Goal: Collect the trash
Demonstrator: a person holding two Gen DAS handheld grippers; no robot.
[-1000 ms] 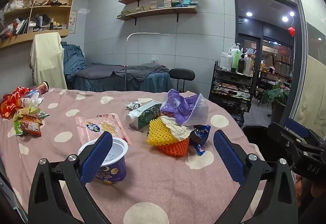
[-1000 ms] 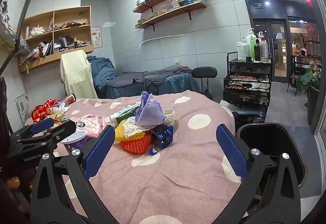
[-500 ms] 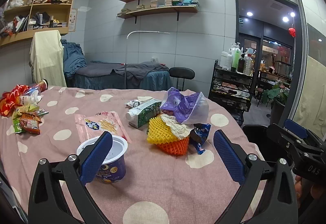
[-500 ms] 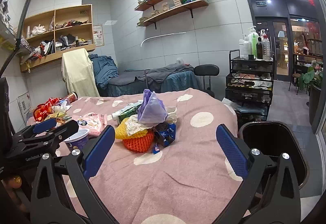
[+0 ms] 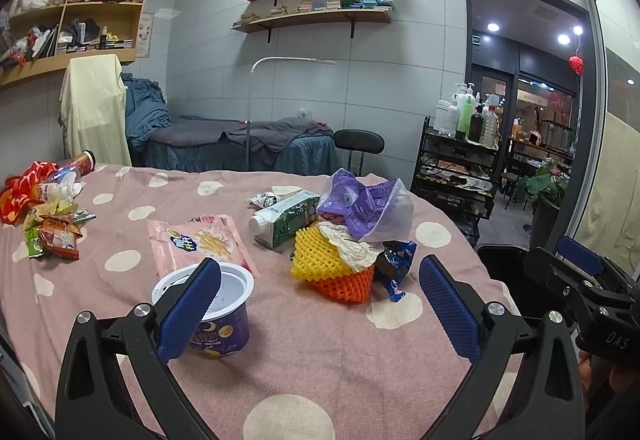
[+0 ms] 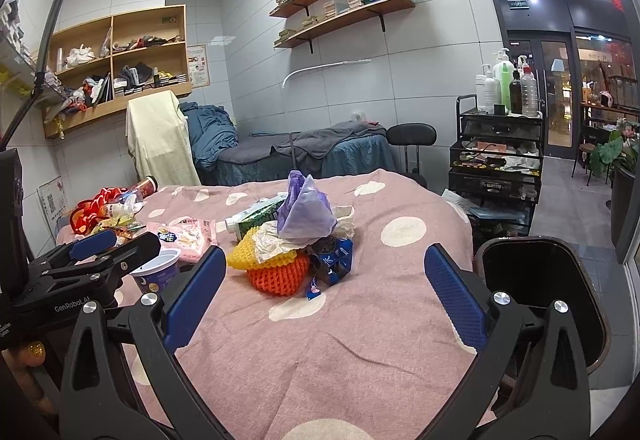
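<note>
Room: tiled walls are framing a massage bed and wooden shelves behind a table (image 5: 312, 368) draped in a pink polka-dot cloth, with litter lying across it.

Change: both grippers are easing a little lower and nearer to the litter than a second ago; the pile and cup are sitting where they were, and nothing is being lifted yet.

Meaning: collecting is probably only beginning, with every piece still on the cloth and the black bin (image 6: 544, 304) standing open off the table edge.

Left gripper (image 5: 320, 304): jaws are spread wide and holding nothing; the purple yogurt cup (image 5: 212, 316) is sitting just behind its left finger, upright with its mouth facing up.

Right gripper (image 6: 324, 304): jaws are also gaping wide and empty; the bin is lying just past its right finger.

Pile: the orange and yellow foam nets (image 5: 332, 268), crumpled paper, blue wrapper (image 5: 394, 264) and purple plastic bag (image 5: 364, 208) are resting ahead of and between the left gripper's fingers.

Milk carton (image 5: 286, 222): lying on its side beyond the pile, touching it; its long axis is running diagonally, with the capped end pointing toward the left gripper and to its left.

Pink snack packet (image 5: 200, 240): lying flat just beyond the cup.

Next: the cup seems the closest pick for the left gripper.
</note>
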